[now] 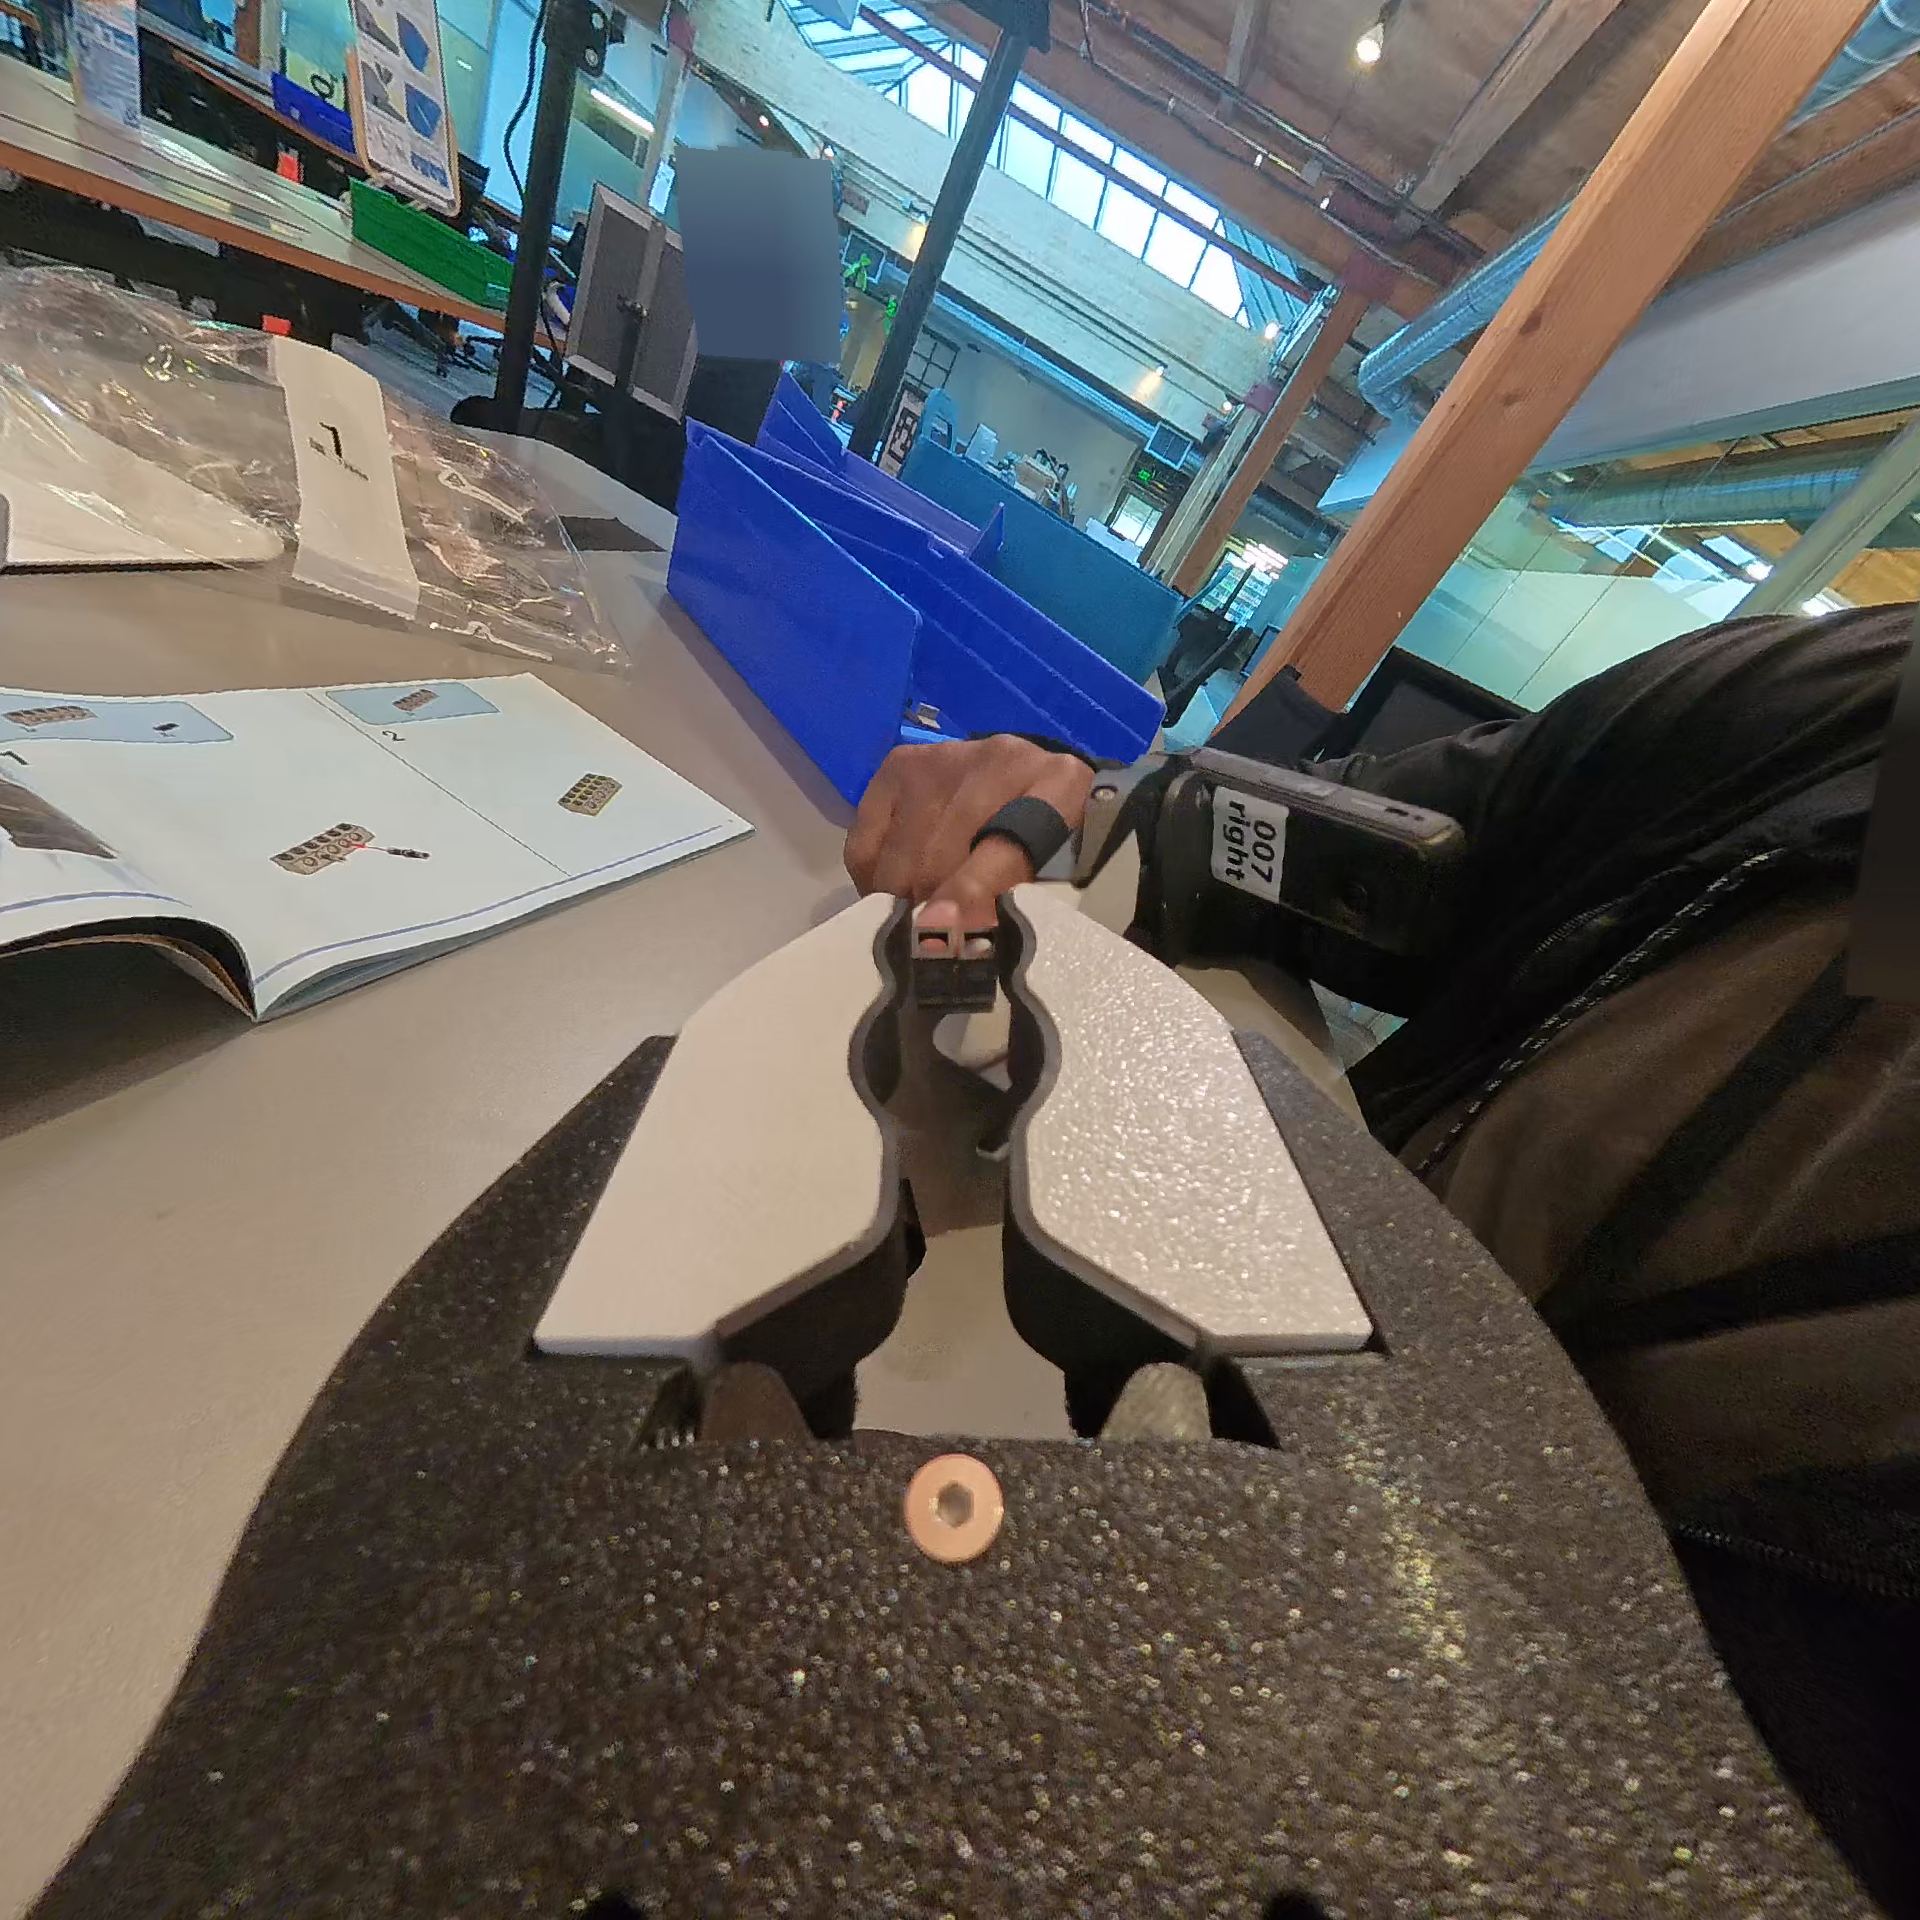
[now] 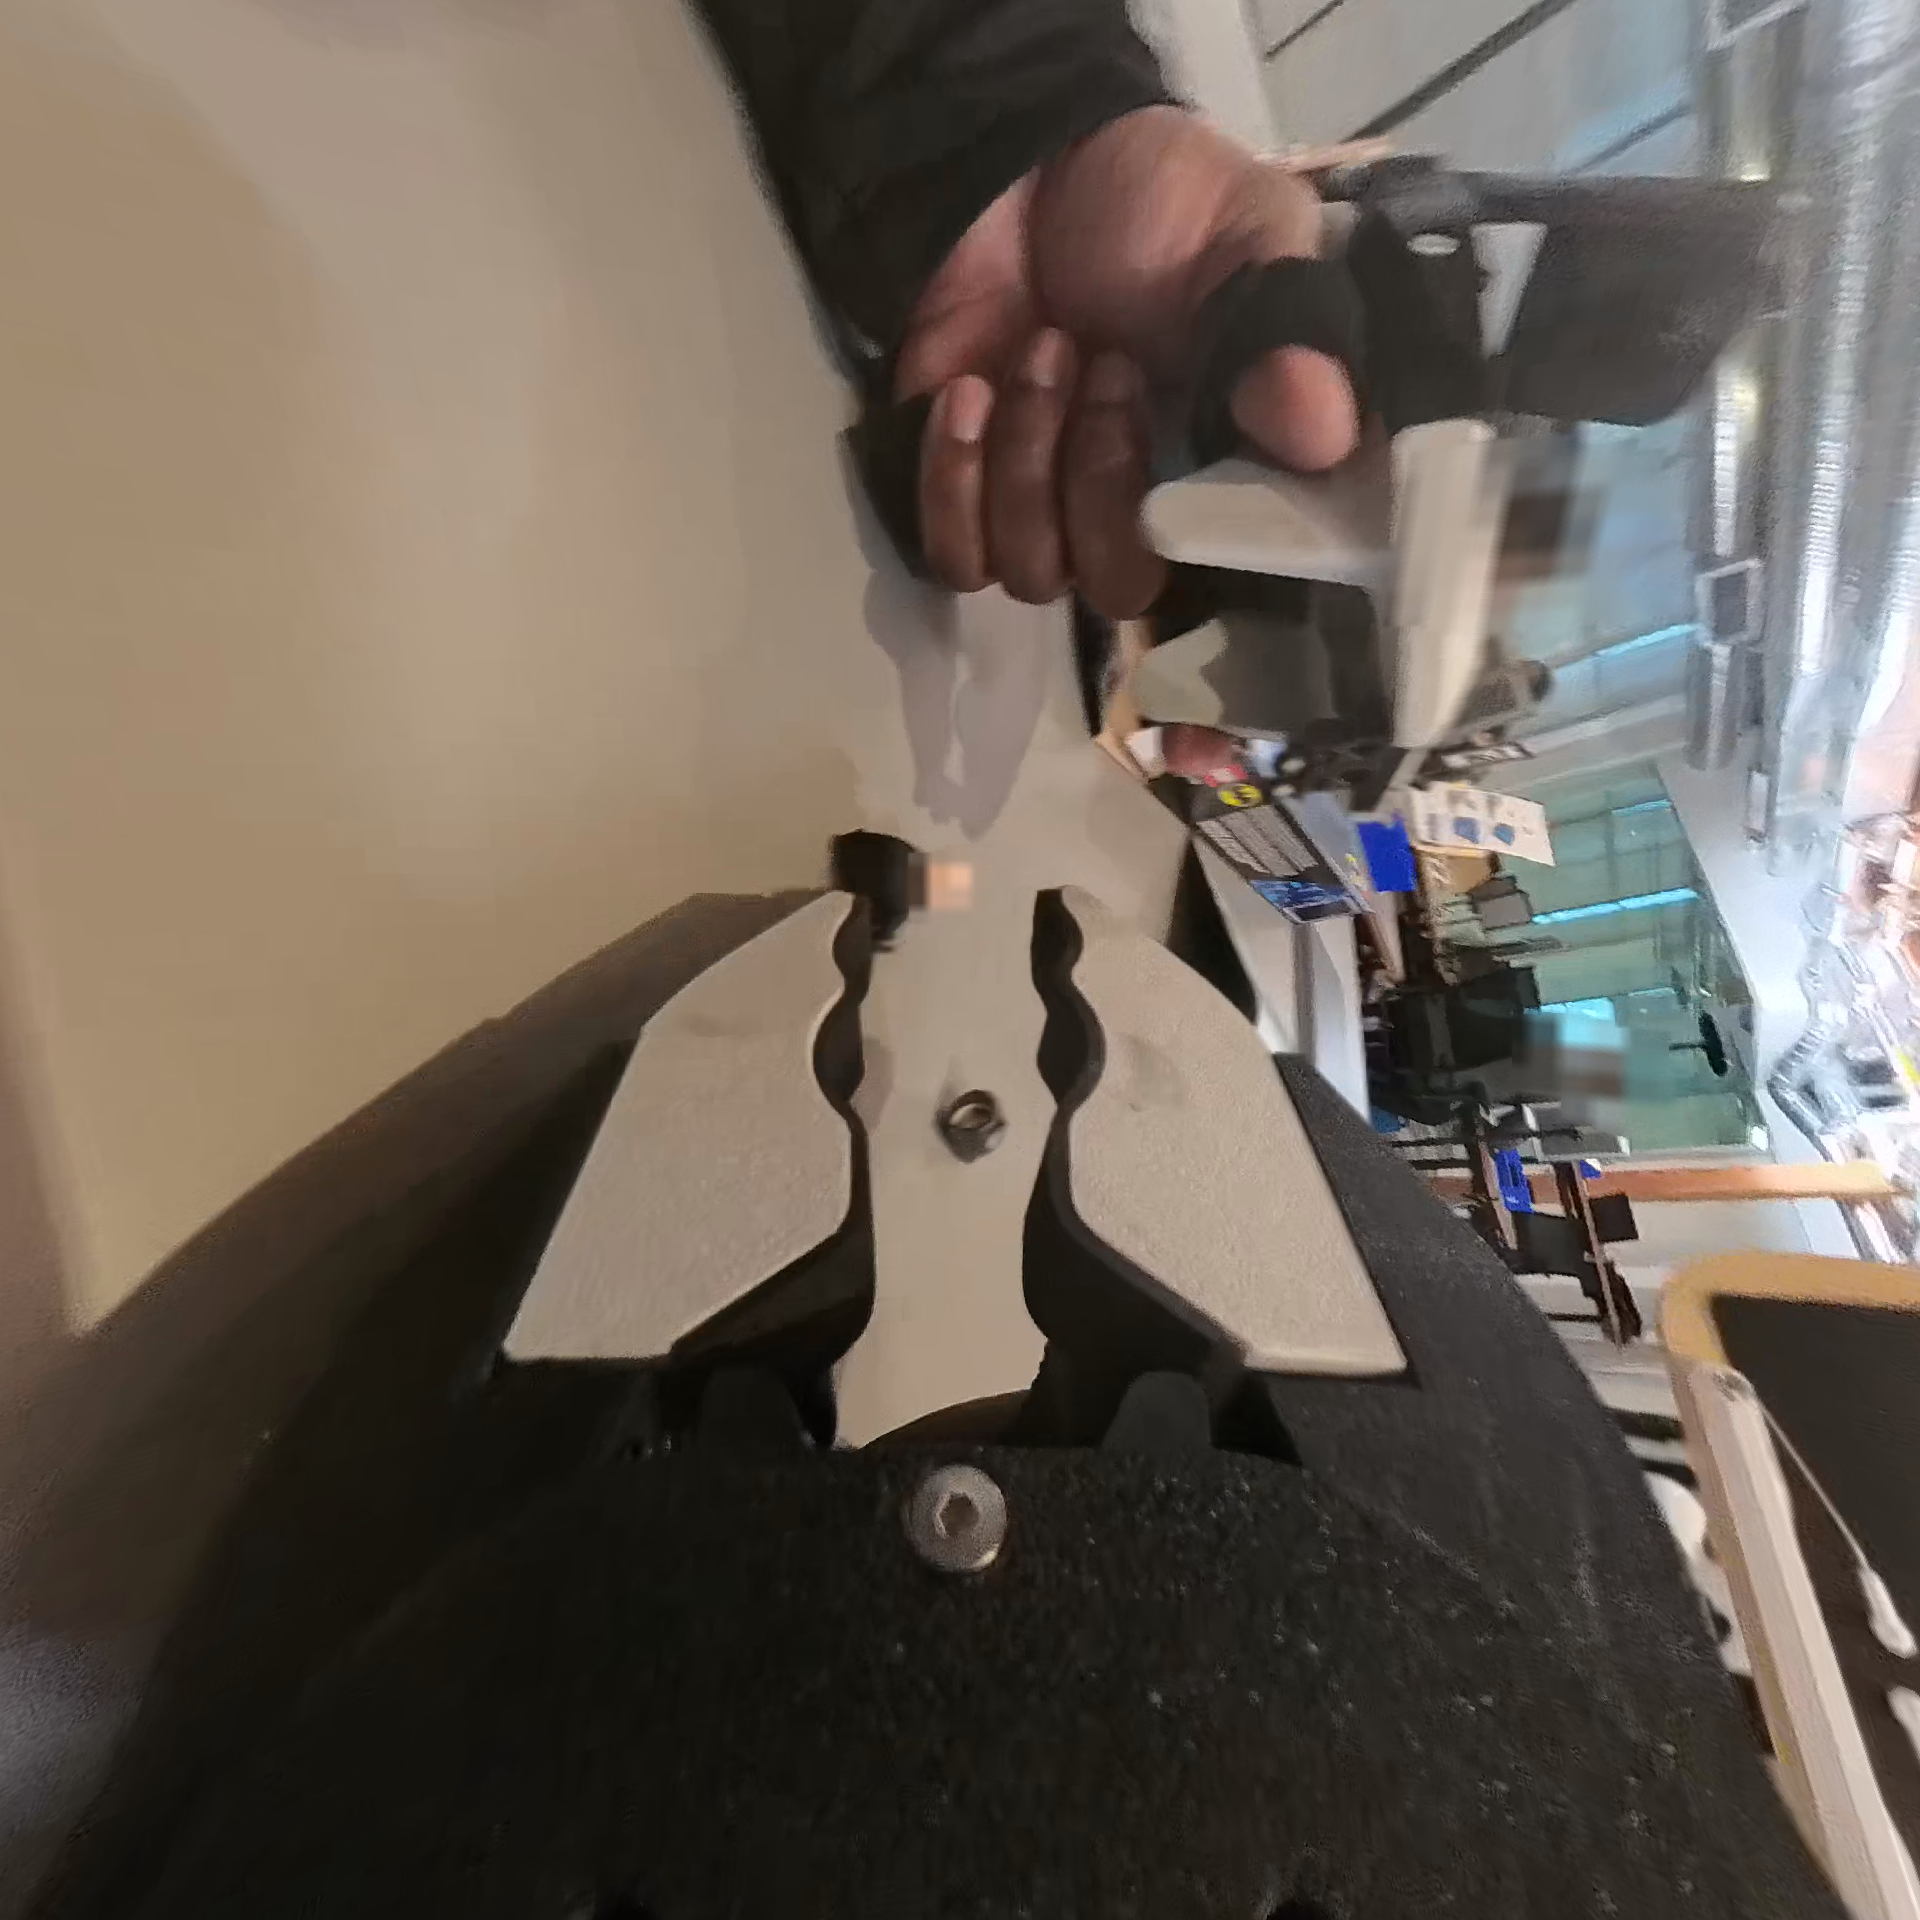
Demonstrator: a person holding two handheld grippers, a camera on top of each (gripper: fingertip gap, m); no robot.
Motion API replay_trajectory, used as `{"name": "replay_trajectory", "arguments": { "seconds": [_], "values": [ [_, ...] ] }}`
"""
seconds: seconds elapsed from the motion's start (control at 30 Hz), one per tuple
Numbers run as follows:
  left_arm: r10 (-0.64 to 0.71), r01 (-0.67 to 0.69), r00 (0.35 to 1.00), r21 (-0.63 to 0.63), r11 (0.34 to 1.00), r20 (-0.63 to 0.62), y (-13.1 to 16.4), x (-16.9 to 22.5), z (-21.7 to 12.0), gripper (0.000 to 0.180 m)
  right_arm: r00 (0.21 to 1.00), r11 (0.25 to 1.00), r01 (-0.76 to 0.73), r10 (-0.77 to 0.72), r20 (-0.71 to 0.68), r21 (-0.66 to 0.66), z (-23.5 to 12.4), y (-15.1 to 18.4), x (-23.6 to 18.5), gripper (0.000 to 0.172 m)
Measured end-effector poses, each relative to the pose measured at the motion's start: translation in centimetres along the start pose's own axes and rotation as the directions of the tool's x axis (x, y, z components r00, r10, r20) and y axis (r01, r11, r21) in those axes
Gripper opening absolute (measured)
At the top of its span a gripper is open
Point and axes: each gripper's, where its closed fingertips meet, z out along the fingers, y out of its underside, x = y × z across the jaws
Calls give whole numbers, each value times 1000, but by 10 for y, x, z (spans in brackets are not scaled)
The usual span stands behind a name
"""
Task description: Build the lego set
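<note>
Between left tongs (image 1: 951, 961), dark brick (image 1: 951, 982), far end hidden

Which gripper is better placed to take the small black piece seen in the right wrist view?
Right, probably. The right gripper is open, and the small black piece sits just beside one of its fingertips. The left gripper is already shut on a dark grey brick.
</note>
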Motion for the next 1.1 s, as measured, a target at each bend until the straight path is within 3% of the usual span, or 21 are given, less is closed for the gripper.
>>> {"name": "replay_trajectory", "arguments": {
  "seconds": [0.13,0.33,0.5,0.67,0.83,0.97,1.03,1.1],
  "values": [
    [-43,44,999,55,998,-15,-7,2,1,16,963,1000,22,-26,-269,-16,1,-3,40,30],
    [-138,149,987,161,976,-78,-16,7,7,15,869,993,53,-97,-486,-104,10,-14,68,30],
    [-132,150,986,194,969,-103,-17,13,10,15,841,997,-42,2,-541,-61,7,-18,80,29],
    [-107,127,988,201,971,-110,-18,15,11,16,849,997,-77,58,-525,-14,5,-20,79,8],
    [15,-8,998,111,994,-68,-9,17,12,16,862,1000,8,-21,-507,-27,2,-18,74,8],
    [224,-225,974,13,974,34,-3,12,7,21,890,998,59,-61,-451,-18,3,-17,63,7],
    [393,-389,914,-57,920,105,-2,7,3,27,910,998,57,-58,-412,-14,5,-15,57,7],
    [572,-552,806,-156,820,153,2,3,-1,30,921,999,51,-51,-386,-10,6,-14,54,7]
  ]
}}
